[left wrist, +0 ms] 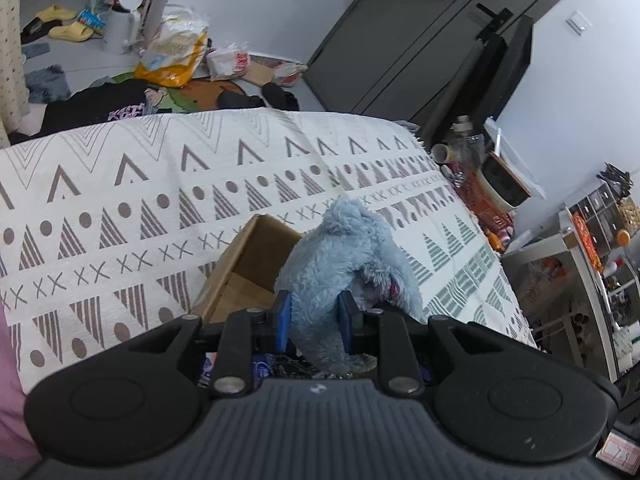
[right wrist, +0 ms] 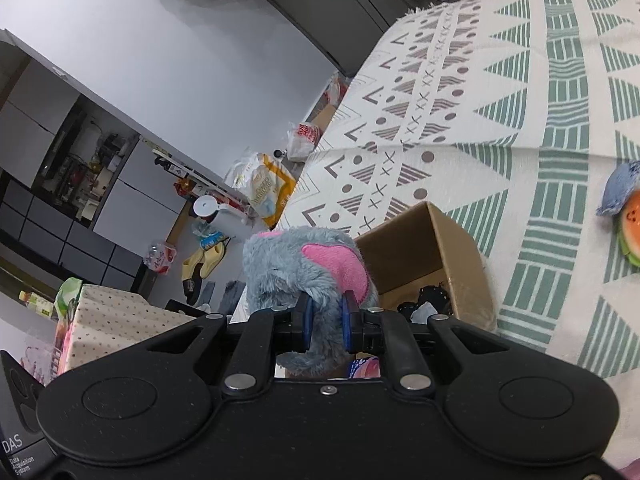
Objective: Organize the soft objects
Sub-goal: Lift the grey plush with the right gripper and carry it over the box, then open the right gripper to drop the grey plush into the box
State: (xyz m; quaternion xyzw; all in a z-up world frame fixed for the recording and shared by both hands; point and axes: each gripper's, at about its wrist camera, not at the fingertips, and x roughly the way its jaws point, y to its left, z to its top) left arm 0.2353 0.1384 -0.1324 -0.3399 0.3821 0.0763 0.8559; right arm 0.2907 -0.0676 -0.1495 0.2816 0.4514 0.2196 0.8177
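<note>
left gripper [left wrist: 315, 314] clamps blue plush [left wrist: 344, 252] | right gripper [right wrist: 325, 320] clamps grey-pink plush [right wrist: 296, 264] | cardboard box [right wrist: 452, 240] open beside both

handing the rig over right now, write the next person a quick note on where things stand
Left gripper: shut on the blue plush, held up by the cardboard box.
Right gripper: shut on the grey plush with the pink ear, also beside the box.
The box sits open on the patterned cloth; something dark already lies in it, too unclear to name.
One more toy, blue with a watermelon slice, lies loose on the cloth at the right.
Left to do, probably: drop both plushes in the box, then fetch the loose toy.
</note>
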